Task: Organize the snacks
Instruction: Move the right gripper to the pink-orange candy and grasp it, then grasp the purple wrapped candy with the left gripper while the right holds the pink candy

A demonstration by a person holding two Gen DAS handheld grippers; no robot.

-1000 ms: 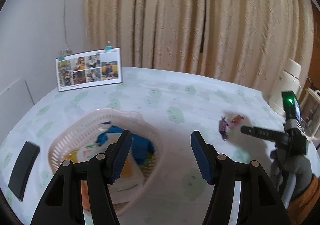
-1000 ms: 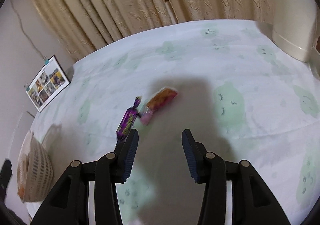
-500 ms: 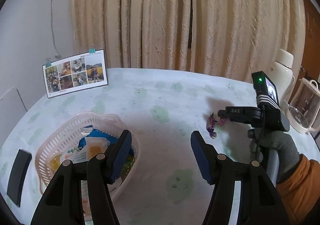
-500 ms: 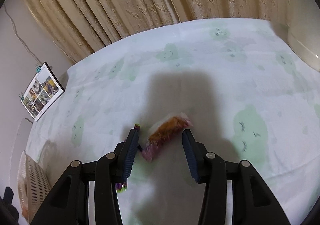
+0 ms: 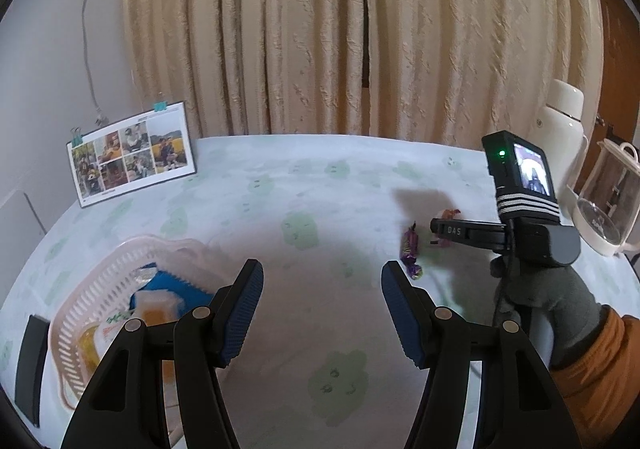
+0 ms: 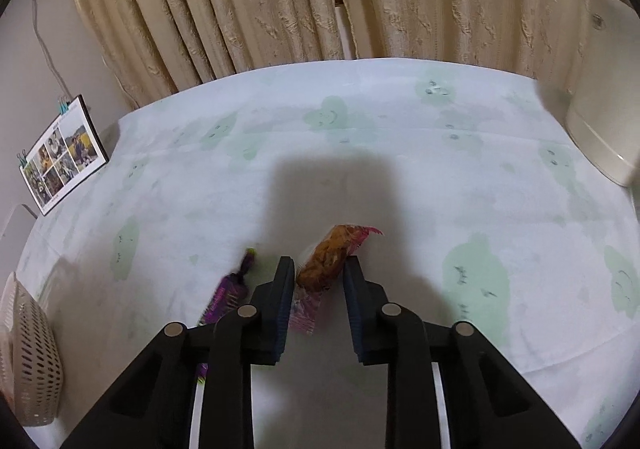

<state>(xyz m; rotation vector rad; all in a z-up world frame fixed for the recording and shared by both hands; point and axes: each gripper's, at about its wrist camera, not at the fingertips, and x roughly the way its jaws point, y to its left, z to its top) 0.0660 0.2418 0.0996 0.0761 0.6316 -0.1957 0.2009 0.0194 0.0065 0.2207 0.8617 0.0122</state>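
Table (image 6: 400, 153), basket (image 5: 100, 289) of snacks at my left | my left gripper (image 5: 320, 305) hangs wide open and empty, well apart from the loose sweets | my right gripper (image 6: 318, 281) straddles the orange-filled snack packet (image 6: 328, 261), jaws narrowed either side, not visibly clamped; packet's long axis runs forward along my fingers | purple candy (image 6: 226, 295) just left.

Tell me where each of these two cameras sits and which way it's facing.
Left wrist: on the left gripper, facing across the table toward the curtain; shows its open jaws, the basket, and the gloved hand holding the right gripper.
Right wrist: on the right gripper, angled down at the table, jaws around the orange snack.
Shared: purple candy, photo card, basket, curtain.
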